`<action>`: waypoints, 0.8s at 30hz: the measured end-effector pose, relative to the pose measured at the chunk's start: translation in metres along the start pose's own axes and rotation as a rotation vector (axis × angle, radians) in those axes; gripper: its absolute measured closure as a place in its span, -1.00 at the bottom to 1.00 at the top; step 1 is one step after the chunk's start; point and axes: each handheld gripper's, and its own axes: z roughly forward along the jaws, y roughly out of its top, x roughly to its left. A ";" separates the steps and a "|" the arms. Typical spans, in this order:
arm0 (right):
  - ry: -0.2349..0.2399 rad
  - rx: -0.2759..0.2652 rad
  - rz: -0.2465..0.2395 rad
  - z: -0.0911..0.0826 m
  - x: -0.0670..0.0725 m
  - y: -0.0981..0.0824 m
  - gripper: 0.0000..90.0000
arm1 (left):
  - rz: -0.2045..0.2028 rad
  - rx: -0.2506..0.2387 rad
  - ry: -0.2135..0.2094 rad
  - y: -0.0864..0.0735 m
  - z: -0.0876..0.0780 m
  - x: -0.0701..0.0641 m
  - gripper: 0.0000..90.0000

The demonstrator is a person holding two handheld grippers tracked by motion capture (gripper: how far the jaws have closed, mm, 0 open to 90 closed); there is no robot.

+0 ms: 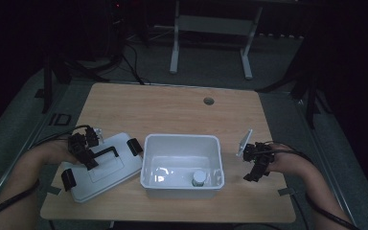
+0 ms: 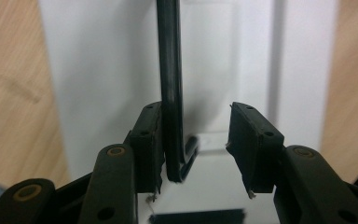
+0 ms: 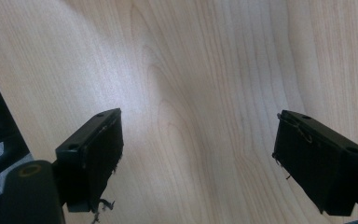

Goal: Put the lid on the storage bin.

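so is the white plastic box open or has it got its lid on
Open. The white plastic box shows its inside, with a small white-capped bottle in it; its white lid with black handle lies flat on the wooden table beside it.

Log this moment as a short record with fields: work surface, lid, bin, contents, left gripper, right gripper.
work surface: wooden table
lid: white lid with black handle and black latches, lying flat on the table left of the bin
bin: white plastic bin, open, at the table's middle front
contents: small white-capped bottle standing in the bin's front right corner
left gripper: left gripper over the lid, handle between the jaws, against one pad, gap to the other
right gripper: right gripper open over bare table, right of the bin
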 end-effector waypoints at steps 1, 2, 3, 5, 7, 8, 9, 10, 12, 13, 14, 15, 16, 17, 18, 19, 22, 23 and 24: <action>-0.002 0.003 0.000 0.000 0.000 0.000 -0.64 | 0.001 0.010 -0.001 0.000 0.000 0.001 0.23; -0.001 0.003 0.000 0.000 0.000 0.001 -0.62 | 0.000 0.022 0.012 0.001 0.000 0.001 0.23; -0.001 0.003 0.000 0.000 0.000 0.001 -0.62 | 0.000 0.022 0.012 0.001 0.000 0.001 0.24; 0.000 0.001 -0.005 0.000 0.001 0.002 -0.62 | 0.004 0.054 0.016 0.002 0.002 0.003 0.26; 0.011 -0.010 -0.003 -0.001 0.002 0.002 -0.62 | 0.008 0.067 -0.001 0.003 0.003 0.005 0.34; 0.013 -0.010 -0.002 -0.001 0.002 0.002 -0.62 | 0.007 0.074 -0.002 0.003 0.004 0.006 0.34; 0.012 -0.002 -0.006 -0.001 0.002 0.002 -0.62 | 0.003 0.078 -0.009 0.004 0.005 0.007 0.39; 0.007 0.005 -0.012 0.000 0.002 0.002 -0.62 | 0.001 0.078 -0.013 0.004 0.005 0.008 0.41; 0.008 0.011 -0.006 0.000 0.002 0.001 -0.62 | 0.008 0.079 -0.028 0.005 0.007 0.010 0.45; 0.009 0.010 -0.006 0.000 0.002 0.001 -0.62 | 0.008 0.084 -0.030 0.005 0.009 0.011 0.49; 0.009 0.010 -0.006 0.000 0.002 0.001 -0.62 | 0.008 0.084 -0.030 0.005 0.009 0.011 0.53; 0.009 0.010 -0.005 0.000 0.002 0.001 -0.62 | 0.003 0.099 -0.040 0.006 0.010 0.012 0.53; 0.010 0.009 -0.006 0.000 0.003 0.001 -0.62 | 0.012 0.112 -0.037 0.006 0.011 0.012 0.56; 0.010 0.009 -0.006 0.000 0.003 0.001 -0.62 | 0.014 0.119 -0.038 0.007 0.011 0.012 0.59; 0.010 0.010 -0.007 0.000 0.003 0.001 -0.62 | 0.013 0.122 -0.047 0.007 0.010 0.012 0.60; 0.010 0.013 -0.005 0.001 0.003 0.000 -0.62 | 0.015 0.125 -0.046 0.007 0.009 0.012 0.64; 0.010 0.012 -0.007 0.001 0.002 0.000 -0.62 | 0.018 0.125 -0.055 0.007 0.007 0.012 0.70; 0.009 0.012 -0.008 0.001 0.002 0.000 -0.62 | 0.024 0.123 -0.054 0.006 0.007 0.011 0.73; 0.007 0.013 -0.008 0.001 0.002 0.000 -0.62 | 0.023 0.122 -0.052 0.006 0.007 0.011 0.73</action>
